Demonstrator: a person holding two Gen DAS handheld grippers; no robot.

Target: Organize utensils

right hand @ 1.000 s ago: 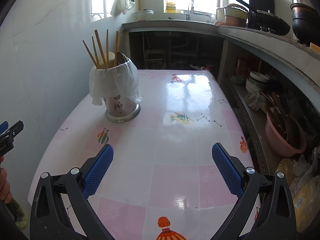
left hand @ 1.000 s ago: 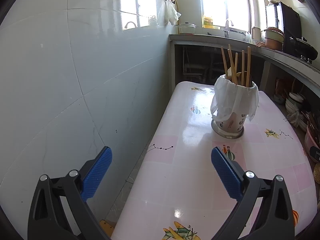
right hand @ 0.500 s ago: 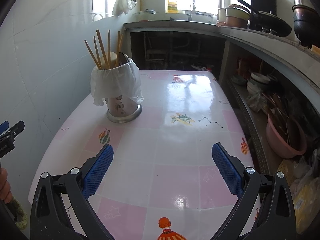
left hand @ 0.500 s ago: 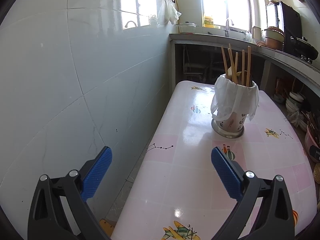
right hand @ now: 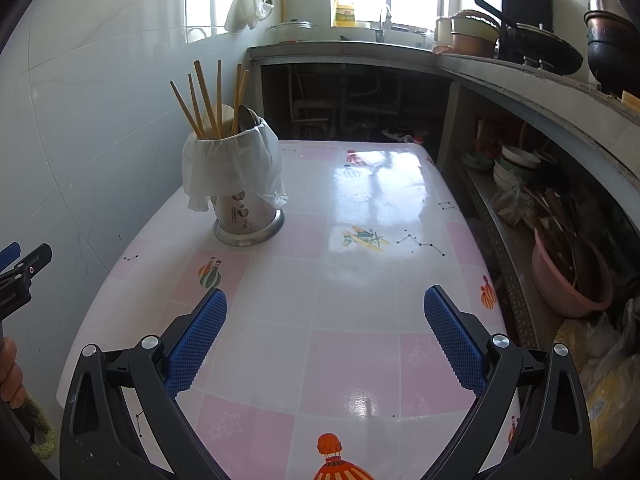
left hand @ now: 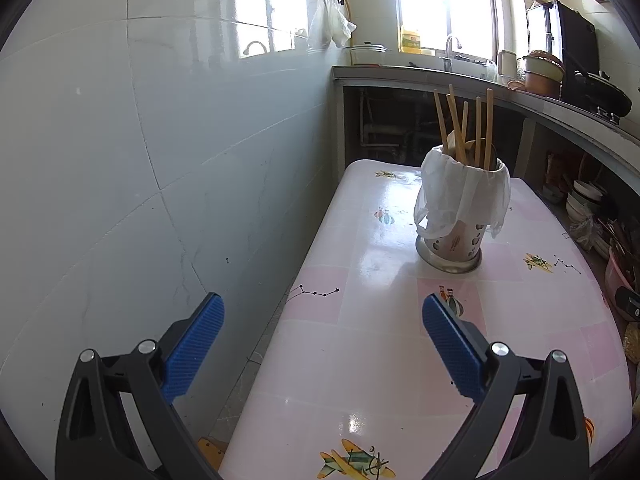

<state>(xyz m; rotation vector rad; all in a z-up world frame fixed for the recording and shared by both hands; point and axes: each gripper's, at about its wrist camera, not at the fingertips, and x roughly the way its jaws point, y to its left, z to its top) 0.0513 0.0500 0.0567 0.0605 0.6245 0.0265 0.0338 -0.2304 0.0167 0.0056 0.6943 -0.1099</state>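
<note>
A metal utensil holder (left hand: 456, 240) (right hand: 245, 216) stands on the pink-and-white table, a white plastic bag draped over its rim. Several wooden chopsticks (left hand: 464, 128) (right hand: 208, 104) and a spoon (right hand: 246, 120) stick up out of it. My left gripper (left hand: 322, 314) is open over the table's left edge, well short of the holder, with nothing between its blue pads. My right gripper (right hand: 325, 306) is open above the table's near half, empty, the holder ahead to its left. Part of the left gripper (right hand: 24, 268) shows at the right wrist view's left edge.
A tiled wall (left hand: 120, 180) runs close along the table's left side. A counter (right hand: 500, 76) with pots wraps the back and right, with bowls and a pink basin (right hand: 572, 280) on shelves below. A person's fingers (right hand: 10, 372) show at lower left.
Both grippers stay open and nearly still. The right wrist view has crept slightly, so the holder sits a little lower and further right in it.
</note>
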